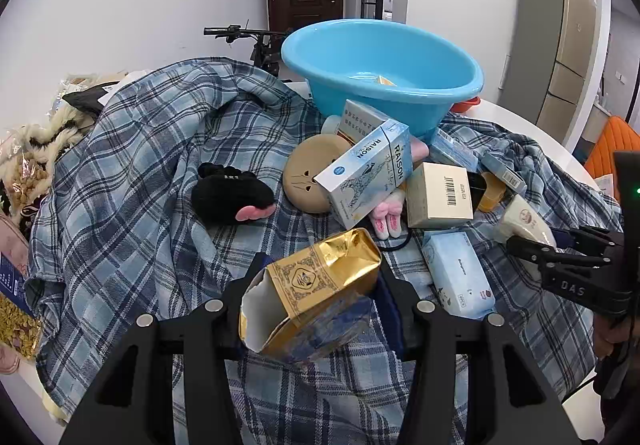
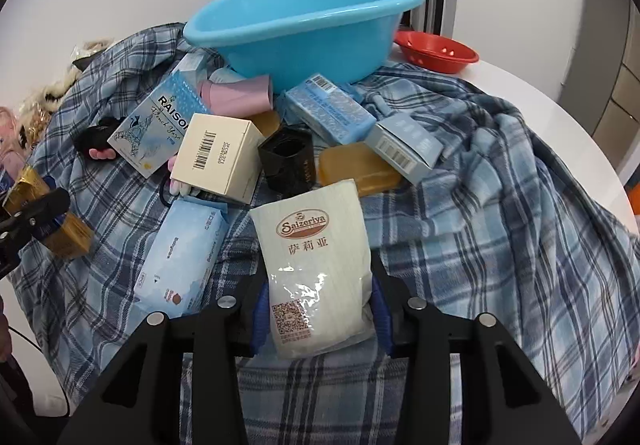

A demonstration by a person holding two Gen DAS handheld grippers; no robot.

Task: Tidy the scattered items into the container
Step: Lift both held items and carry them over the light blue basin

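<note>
Left wrist view: the left gripper [image 1: 316, 309] is clamped on a gold box [image 1: 312, 289], lifted off the plaid cloth [image 1: 132, 173], likely ready for the blue tub [image 1: 380, 65] behind the pile; in the right wrist view the right gripper [image 2: 318, 309] squeezes a white Saizeriya packet [image 2: 316, 265], its far end resting near 1 yellow soap bar [image 2: 356, 169].

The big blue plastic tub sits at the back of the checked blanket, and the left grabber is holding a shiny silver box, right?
Nearly. The big blue plastic tub does sit at the back of the checked blanket, but the crumpled box gripped by the left grabber is shiny gold, not silver. The left wrist view shows it.
</note>
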